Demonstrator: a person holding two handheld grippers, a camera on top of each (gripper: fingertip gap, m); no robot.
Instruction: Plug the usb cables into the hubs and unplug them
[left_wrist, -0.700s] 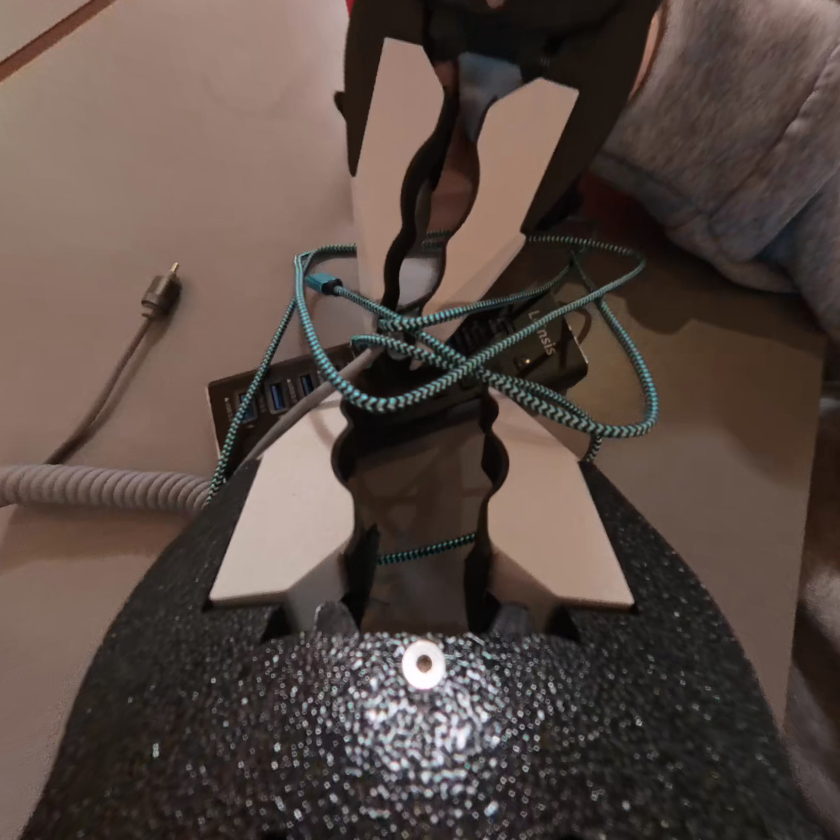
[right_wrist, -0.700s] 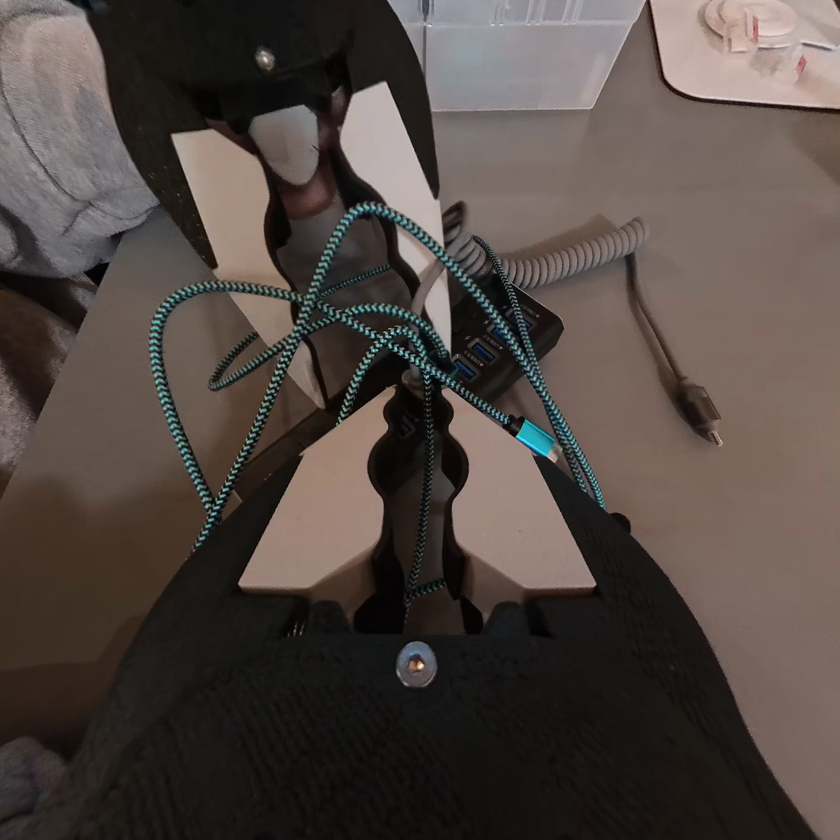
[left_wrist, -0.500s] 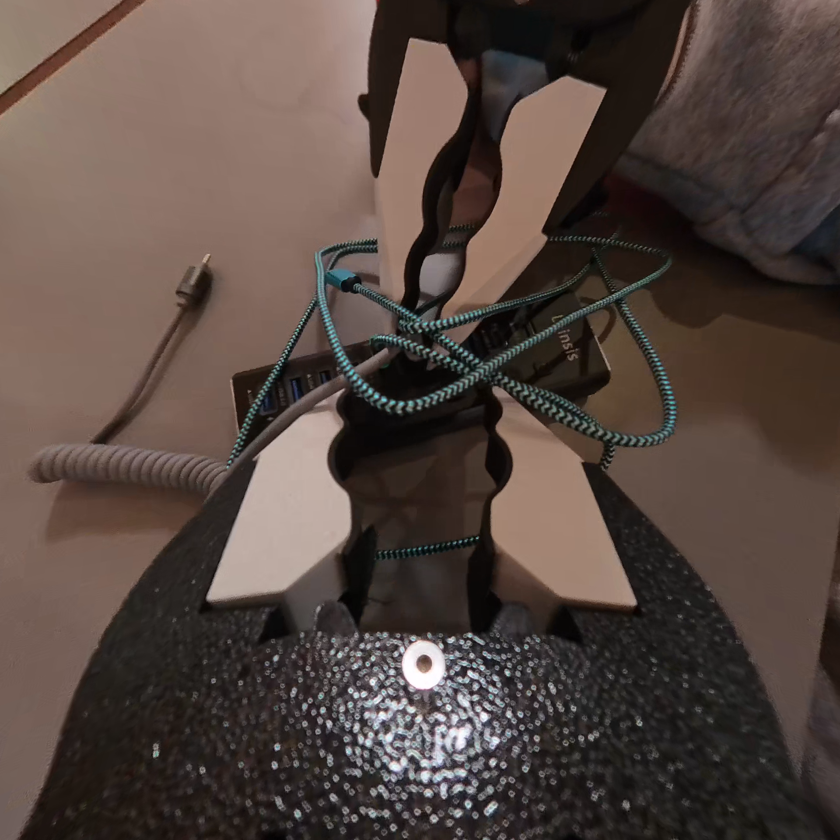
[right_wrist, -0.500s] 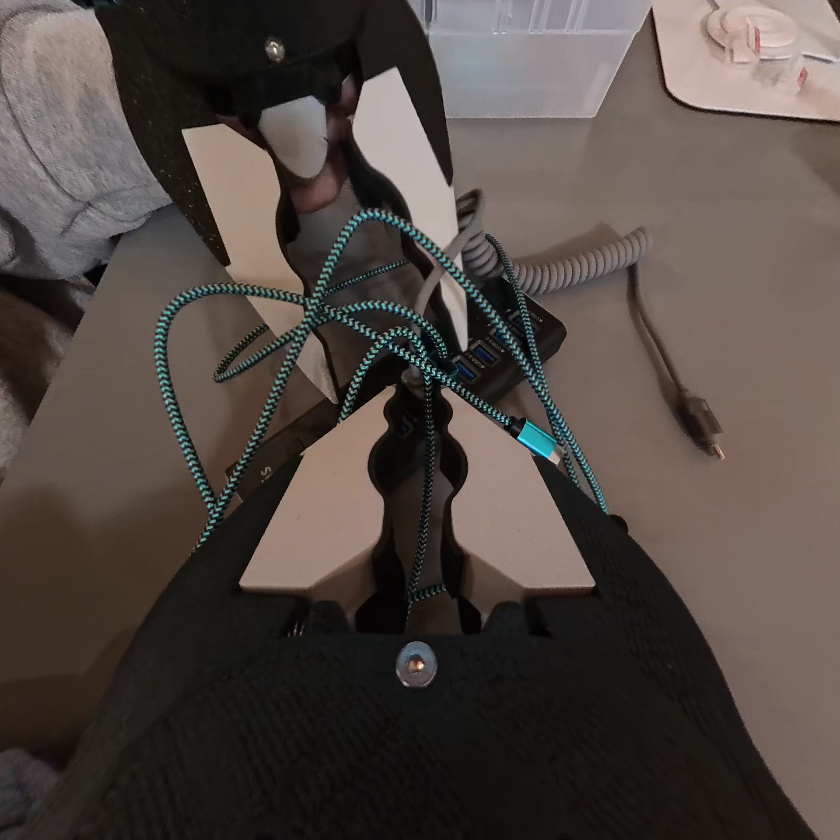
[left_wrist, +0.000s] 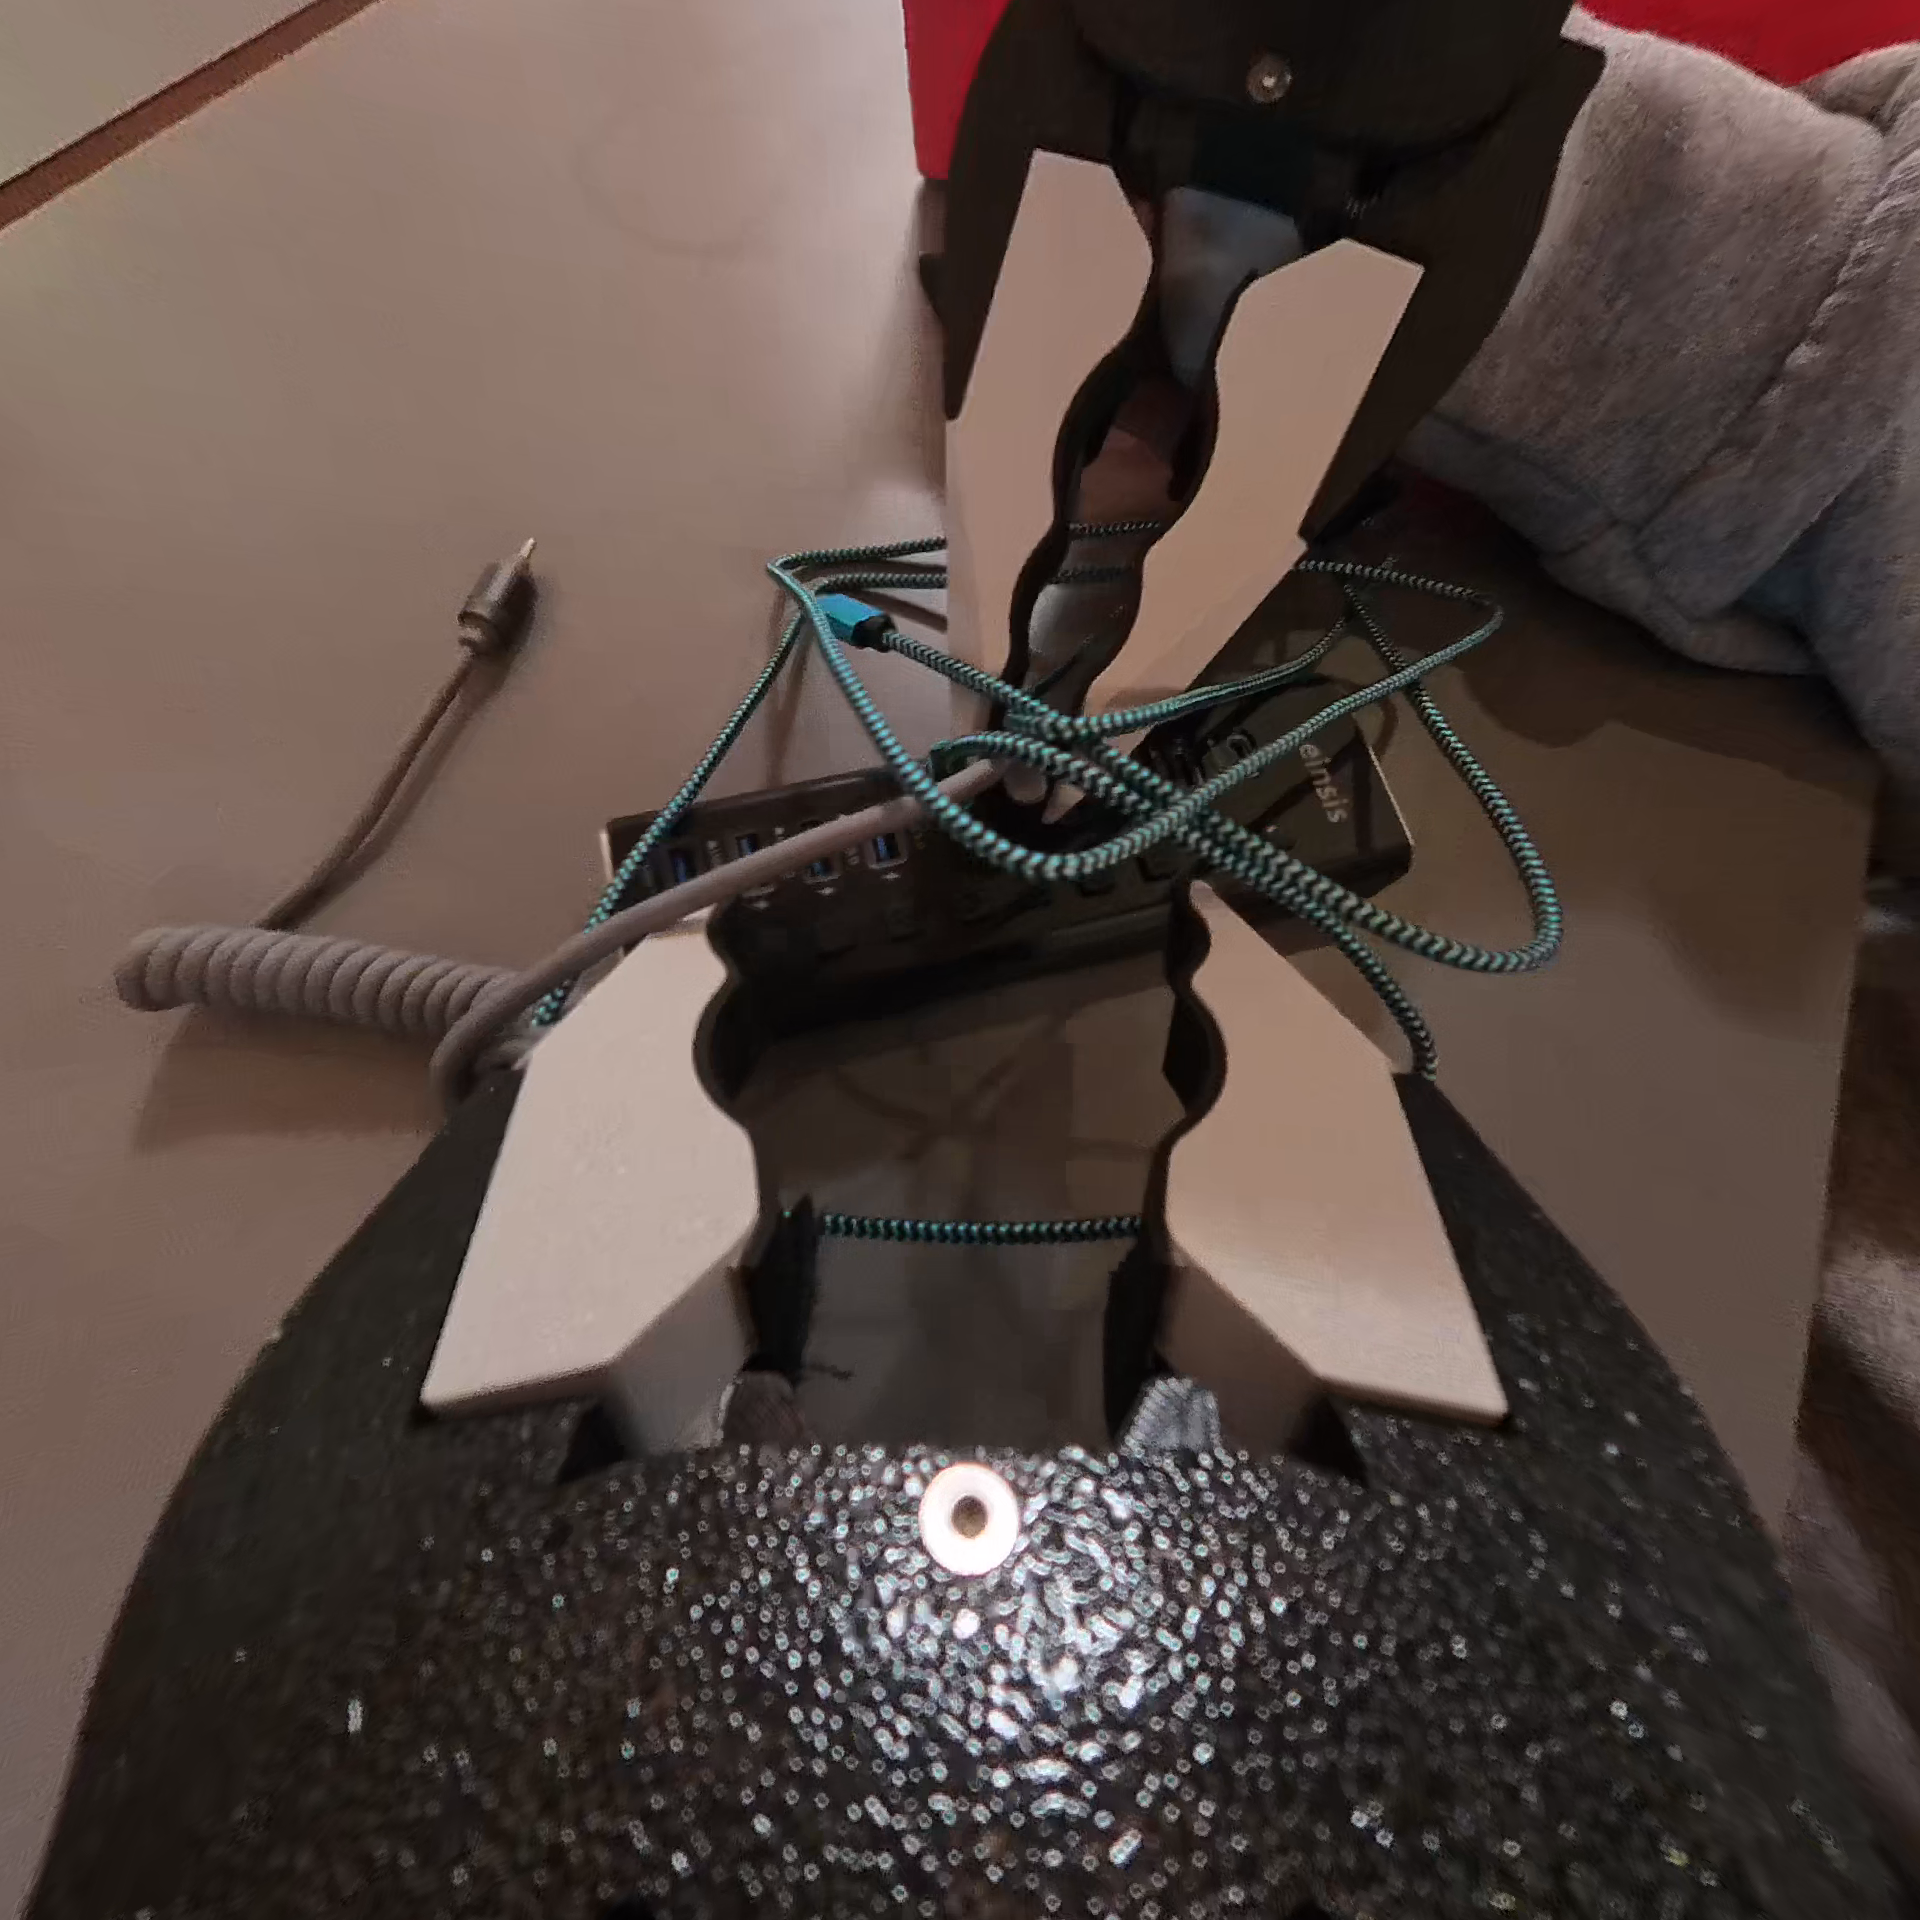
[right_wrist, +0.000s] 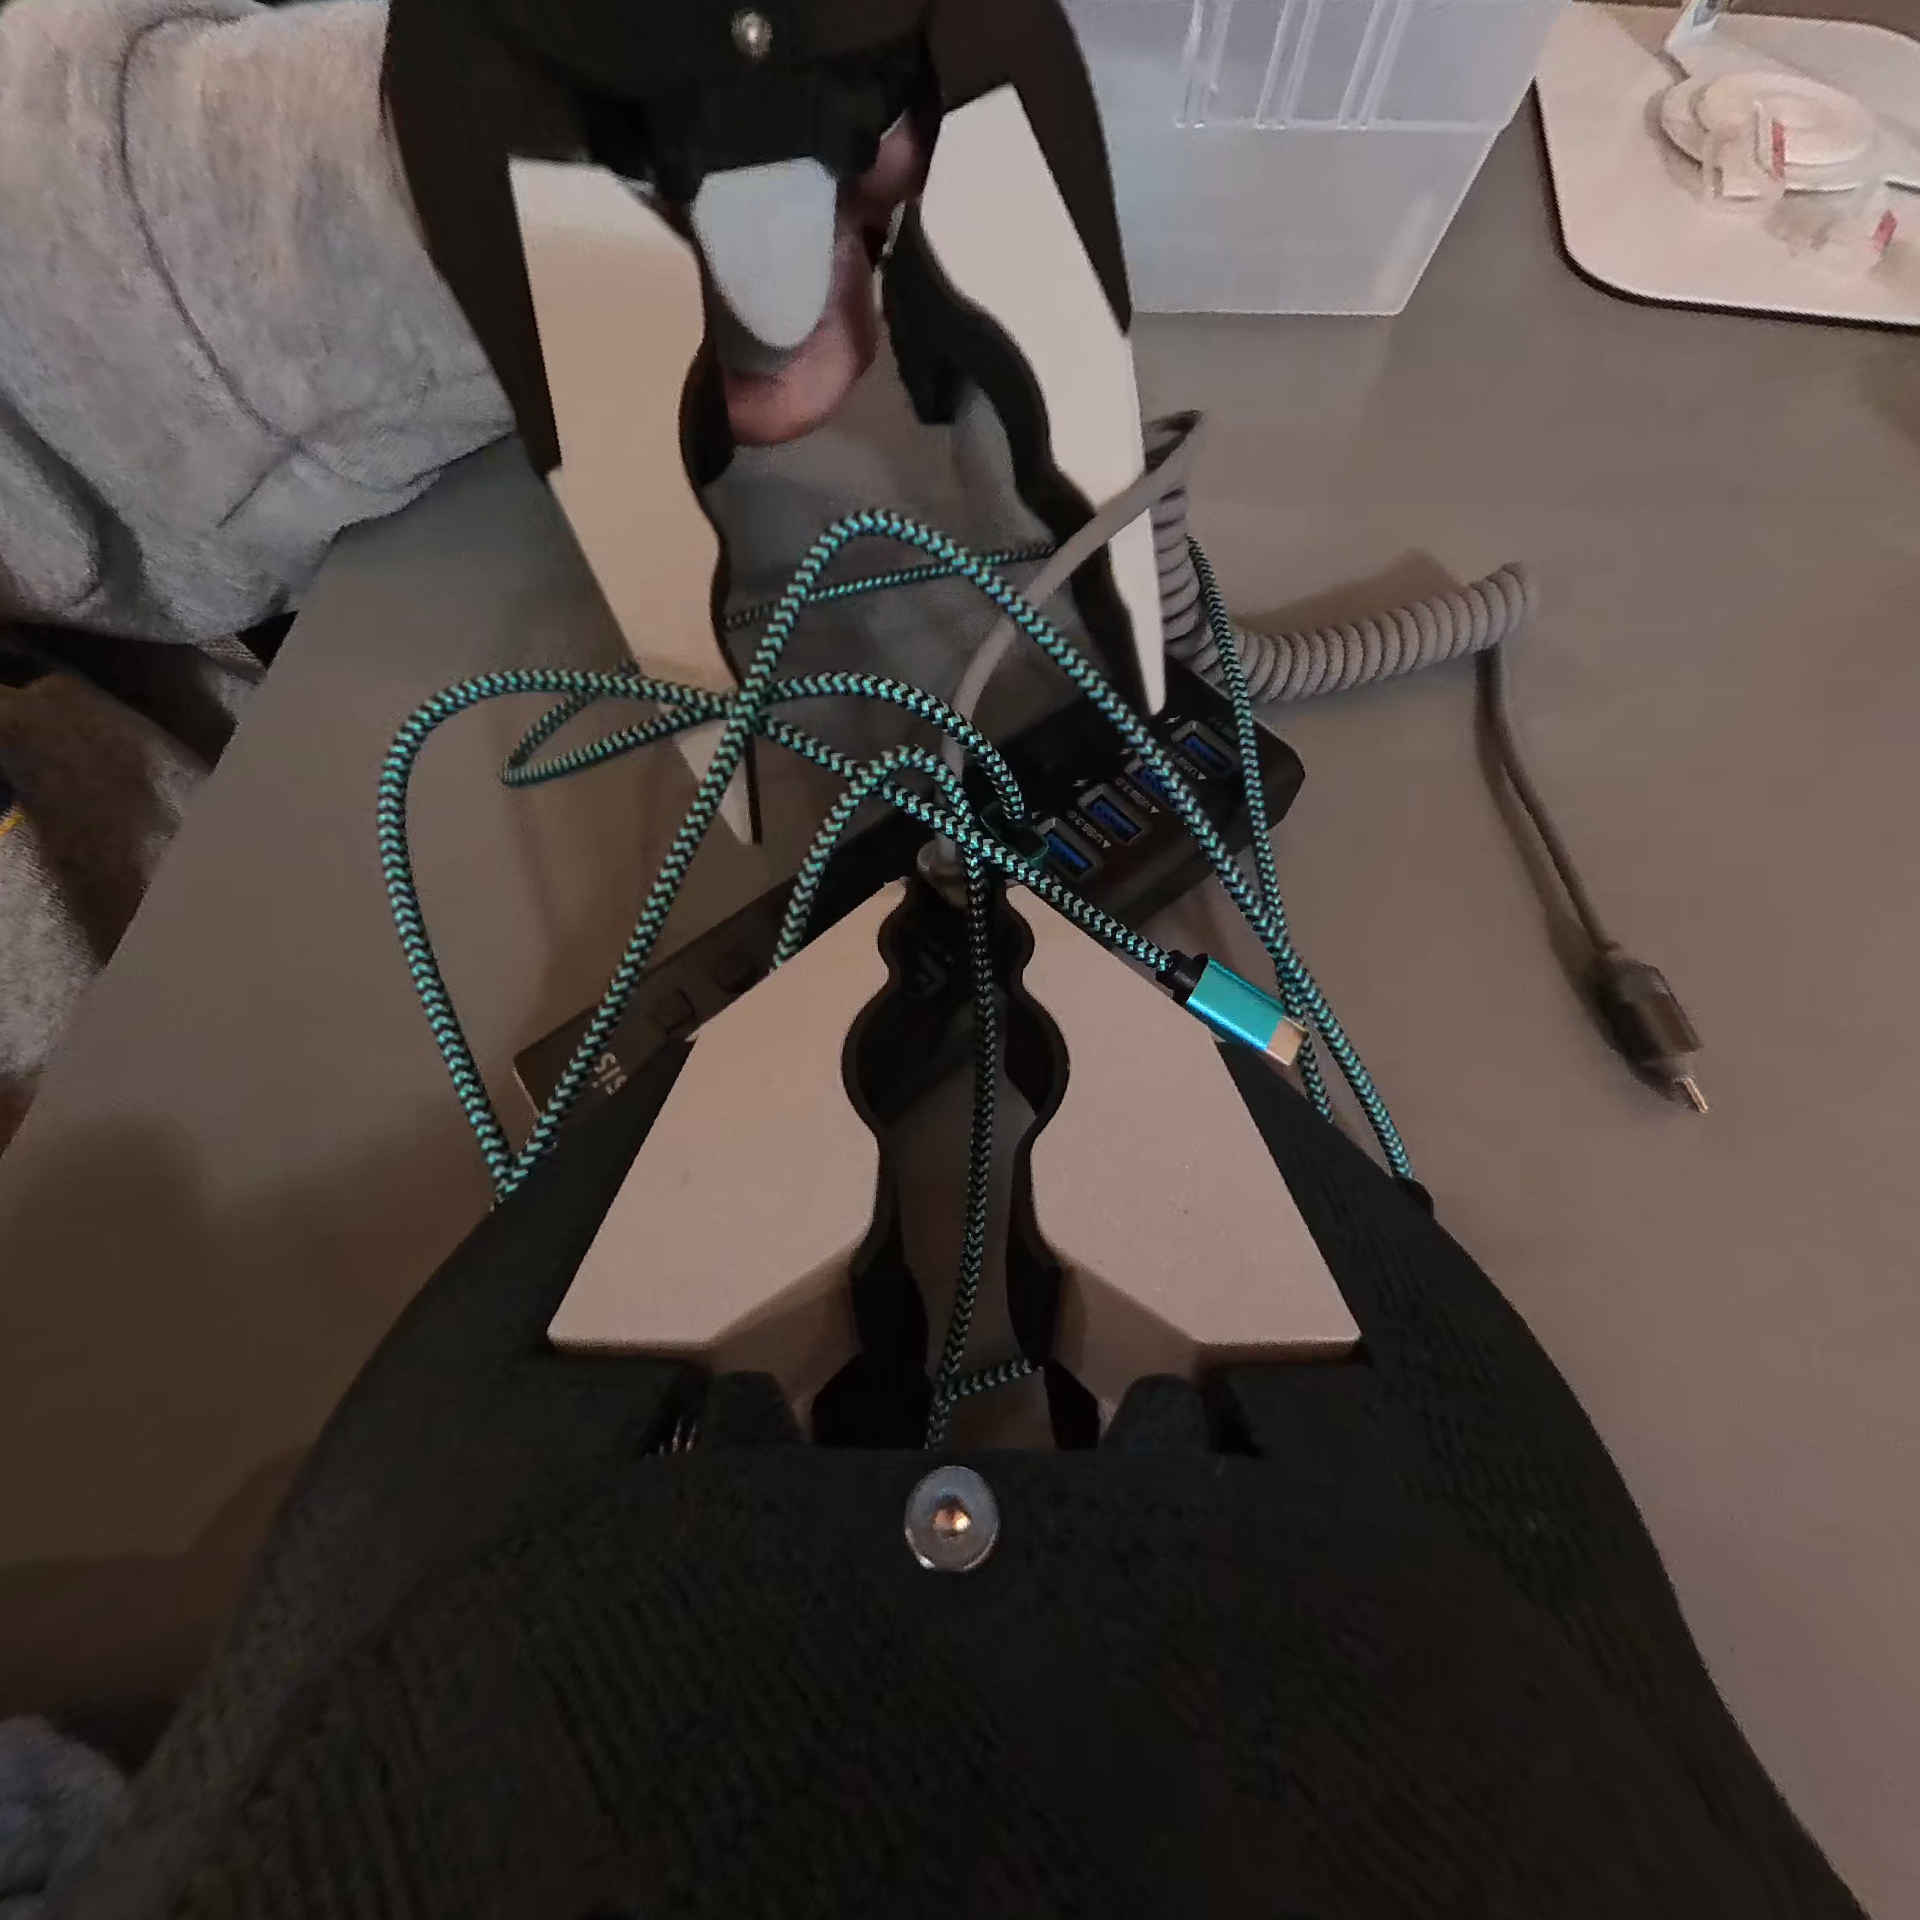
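A black USB hub (left_wrist: 831, 862) with blue ports lies on the tan table; it also shows in the right wrist view (right_wrist: 1143, 810). My right gripper (right_wrist: 961, 894) is shut on the grey cable's plug (right_wrist: 940, 857) right at the hub, and it shows from the front in the left wrist view (left_wrist: 1039, 727). A teal braided cable (right_wrist: 416, 935) lies in loops over the hub, and one strand runs between the right fingers. Its teal plug (right_wrist: 1242, 1013) is free. My left gripper (left_wrist: 951, 925) is open, with its fingers on either side of the hub.
The grey cable's coiled part (left_wrist: 312, 977) lies left of the hub, and its dark far plug (left_wrist: 494, 603) rests loose on the table. A clear plastic box (right_wrist: 1299, 156) and a white tray (right_wrist: 1714, 260) with tape rolls stand beyond. A grey fleece sleeve (left_wrist: 1662, 364) is at the table edge.
My left gripper has opened wider and drawn back a little from the hub. My right gripper has stayed shut on the grey plug at the hub.
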